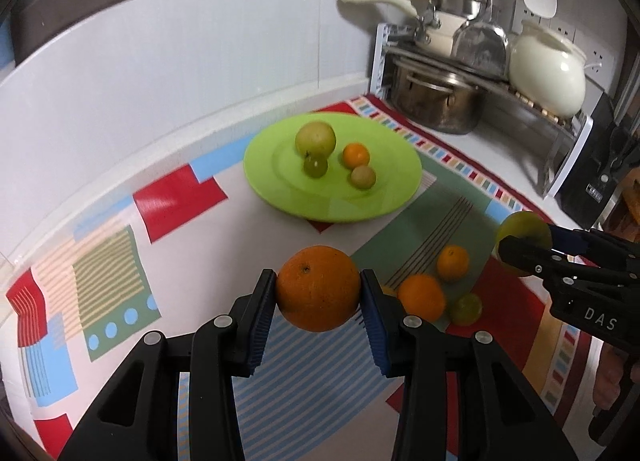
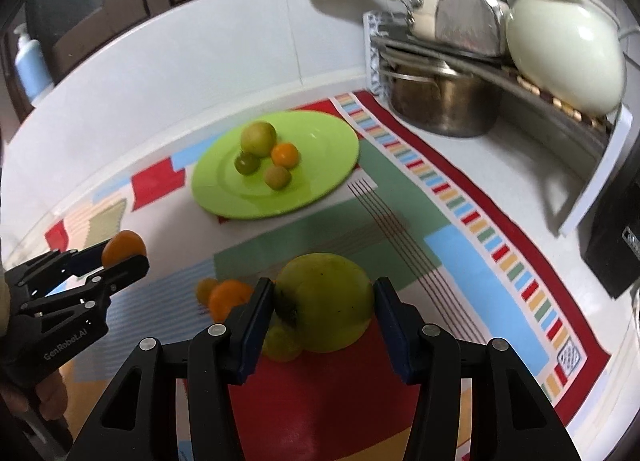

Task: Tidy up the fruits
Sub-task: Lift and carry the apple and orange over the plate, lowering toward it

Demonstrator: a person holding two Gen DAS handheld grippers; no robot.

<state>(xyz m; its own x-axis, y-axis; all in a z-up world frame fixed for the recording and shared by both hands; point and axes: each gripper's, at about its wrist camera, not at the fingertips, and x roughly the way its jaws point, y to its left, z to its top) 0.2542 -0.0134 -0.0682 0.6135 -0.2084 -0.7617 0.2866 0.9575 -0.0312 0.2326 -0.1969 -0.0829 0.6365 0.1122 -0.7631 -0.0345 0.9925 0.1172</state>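
Note:
My left gripper [image 1: 319,293] is shut on a large orange [image 1: 318,287] and holds it above the patterned mat; it also shows in the right wrist view [image 2: 124,251]. My right gripper [image 2: 324,301] is shut on a big yellow-green fruit [image 2: 324,301], also seen at the right of the left wrist view [image 1: 522,235]. A green plate [image 1: 384,197] [image 2: 320,181] farther back holds a large green fruit [image 1: 315,138], a small orange [image 1: 355,154] and two small green fruits. Two small oranges [image 1: 421,297] [image 1: 452,262] and a small green fruit [image 1: 466,308] lie on the mat.
A colourful patterned mat [image 1: 180,197] covers the white counter. A dish rack [image 1: 472,73] with pots, pans and a cream pot [image 1: 548,69] stands at the back right. A black appliance [image 1: 600,181] sits at the right. A blue soap bottle [image 2: 32,65] stands far left.

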